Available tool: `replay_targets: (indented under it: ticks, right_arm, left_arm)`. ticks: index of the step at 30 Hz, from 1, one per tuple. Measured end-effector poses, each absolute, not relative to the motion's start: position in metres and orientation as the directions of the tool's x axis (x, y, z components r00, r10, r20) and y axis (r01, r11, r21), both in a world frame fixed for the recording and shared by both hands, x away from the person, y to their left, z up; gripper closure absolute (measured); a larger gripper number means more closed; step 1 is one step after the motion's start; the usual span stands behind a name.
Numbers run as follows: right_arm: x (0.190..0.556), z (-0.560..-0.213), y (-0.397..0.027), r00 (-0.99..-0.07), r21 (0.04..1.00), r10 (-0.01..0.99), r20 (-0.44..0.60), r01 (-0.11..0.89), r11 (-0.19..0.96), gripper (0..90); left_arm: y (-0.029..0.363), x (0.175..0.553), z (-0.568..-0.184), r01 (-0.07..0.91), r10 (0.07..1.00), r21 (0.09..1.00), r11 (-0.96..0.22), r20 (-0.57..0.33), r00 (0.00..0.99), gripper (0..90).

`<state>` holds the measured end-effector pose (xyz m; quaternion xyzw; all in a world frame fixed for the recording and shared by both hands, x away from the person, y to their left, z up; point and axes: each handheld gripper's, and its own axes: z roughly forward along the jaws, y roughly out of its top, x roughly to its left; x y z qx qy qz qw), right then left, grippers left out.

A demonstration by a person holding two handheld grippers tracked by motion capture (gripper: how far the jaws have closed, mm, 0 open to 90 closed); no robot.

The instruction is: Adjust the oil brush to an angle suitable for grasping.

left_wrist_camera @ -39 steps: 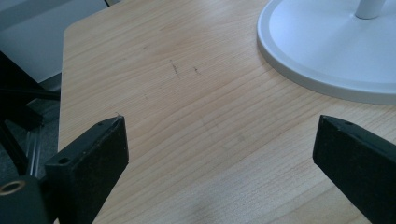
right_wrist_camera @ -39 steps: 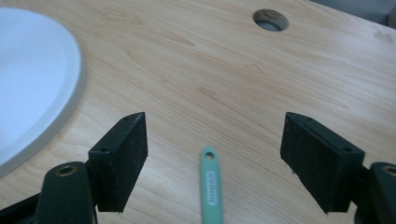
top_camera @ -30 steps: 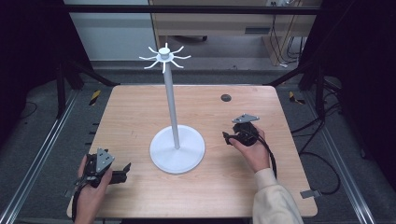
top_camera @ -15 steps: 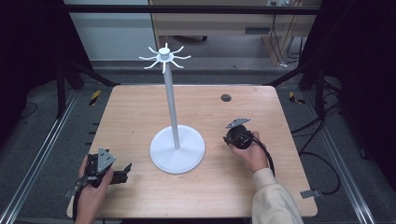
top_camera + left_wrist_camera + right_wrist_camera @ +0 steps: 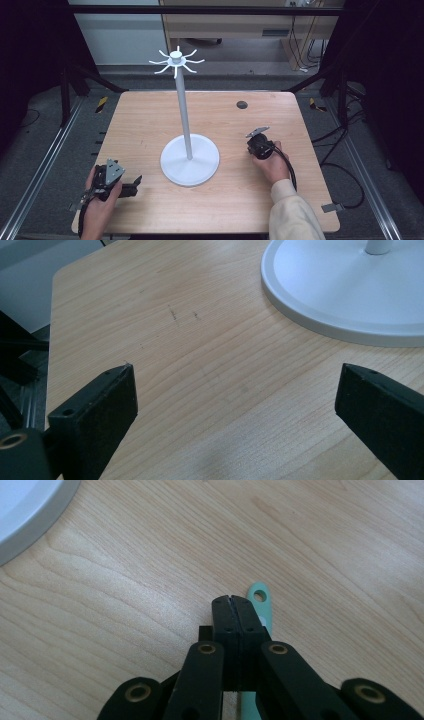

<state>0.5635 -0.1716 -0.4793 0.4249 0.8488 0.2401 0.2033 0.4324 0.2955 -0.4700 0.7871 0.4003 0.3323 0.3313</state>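
Note:
A white stand rises from a round base (image 5: 190, 160) at the table's middle, its pole (image 5: 182, 110) topped by a ring of hooks (image 5: 176, 60). My right gripper (image 5: 257, 148) points down at the table to the right of the base. Its jaws have just been closing, and in the right gripper view they (image 5: 231, 602) stand shut face to face. A mint-green flat handle with a hole (image 5: 260, 597) lies on the wood under the right jaw, not visibly between the faces. My left gripper (image 5: 135, 185) rests at the front left, open (image 5: 235, 385) over bare wood.
A small dark round spot (image 5: 242, 105) marks the table behind the right gripper. The stand's base edge (image 5: 350, 290) lies just beyond the left jaws and shows at the corner (image 5: 25, 510) of the right gripper view. A black cable (image 5: 287, 165) trails from the right gripper.
The right gripper has shifted slightly toward the person and tipped lower onto the table. The left hand and the stand have not moved.

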Motion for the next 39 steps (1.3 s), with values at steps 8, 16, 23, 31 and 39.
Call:
replay_targets:
  ticks: [8, 16, 23, 31, 39]
  right_arm:
    - [0.565, -0.481, -0.174, -0.546, 0.564, 0.823, -0.155, 0.635, 0.527, 90.0]
    - [0.566, -0.48, -0.175, -0.507, 0.542, 0.838, -0.2, 0.655, 0.526, 90.0]
    - [0.569, -0.478, -0.186, -0.429, 0.519, 0.863, -0.266, 0.69, 0.504, 90.0]
    - [0.563, -0.465, -0.208, -0.396, 0.59, 0.902, -0.171, 0.692, 0.416, 90.0]
    - [0.555, -0.451, -0.218, -0.393, 0.539, 0.918, -0.048, 0.763, 0.355, 86.1]
  left_arm:
    - [0.295, 0.432, -0.47, 0.409, 0.849, 0.786, -0.463, 0.26, 0.46, 3.0]
    - [0.294, 0.432, -0.47, 0.408, 0.848, 0.787, -0.463, 0.26, 0.462, 3.0]
    - [0.294, 0.432, -0.47, 0.408, 0.846, 0.786, -0.464, 0.258, 0.467, 3.0]
    - [0.294, 0.432, -0.47, 0.407, 0.848, 0.788, -0.462, 0.256, 0.465, 3.0]
    - [0.295, 0.432, -0.47, 0.408, 0.848, 0.789, -0.458, 0.251, 0.466, 3.0]
